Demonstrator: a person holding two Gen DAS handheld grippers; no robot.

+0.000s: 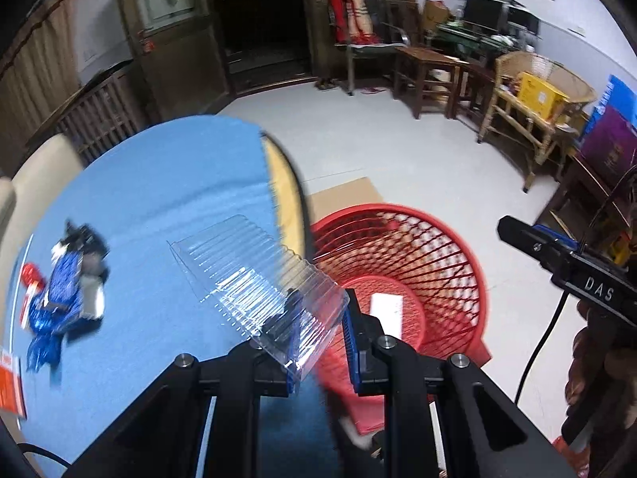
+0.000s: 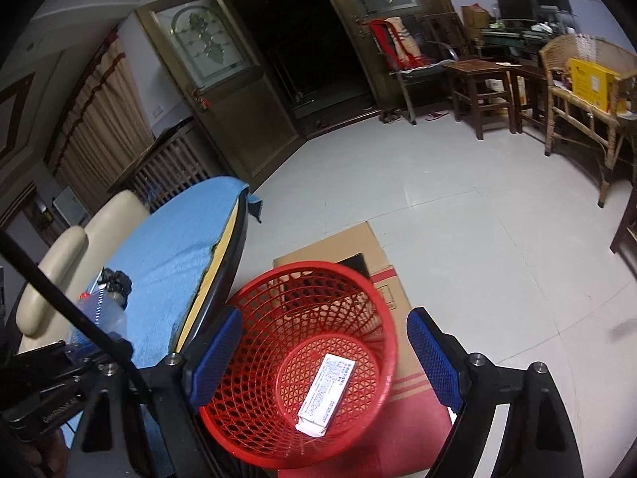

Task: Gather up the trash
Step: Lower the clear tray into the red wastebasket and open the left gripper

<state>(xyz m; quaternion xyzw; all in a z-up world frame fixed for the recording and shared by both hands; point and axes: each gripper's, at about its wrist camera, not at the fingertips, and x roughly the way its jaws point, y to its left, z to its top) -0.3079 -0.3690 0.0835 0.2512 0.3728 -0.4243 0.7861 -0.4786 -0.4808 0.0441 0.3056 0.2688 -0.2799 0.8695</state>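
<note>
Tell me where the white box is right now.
The white box lies flat on the bottom of the red basket, which stands on cardboard on the floor beside the blue table; in the right wrist view it sits between the open right gripper's fingers.

Dim indoor light, black doorway (image 2: 302, 40), pale floor (image 2: 458, 207) faintly glaring, left view motion-smeared, fisheye bending edges, dark corners.

My left tongs (image 1: 322, 330) grip a clear plastic tray (image 1: 254, 279) over the blue counter (image 1: 159, 183), red basket (image 1: 450, 279) just right.
</note>
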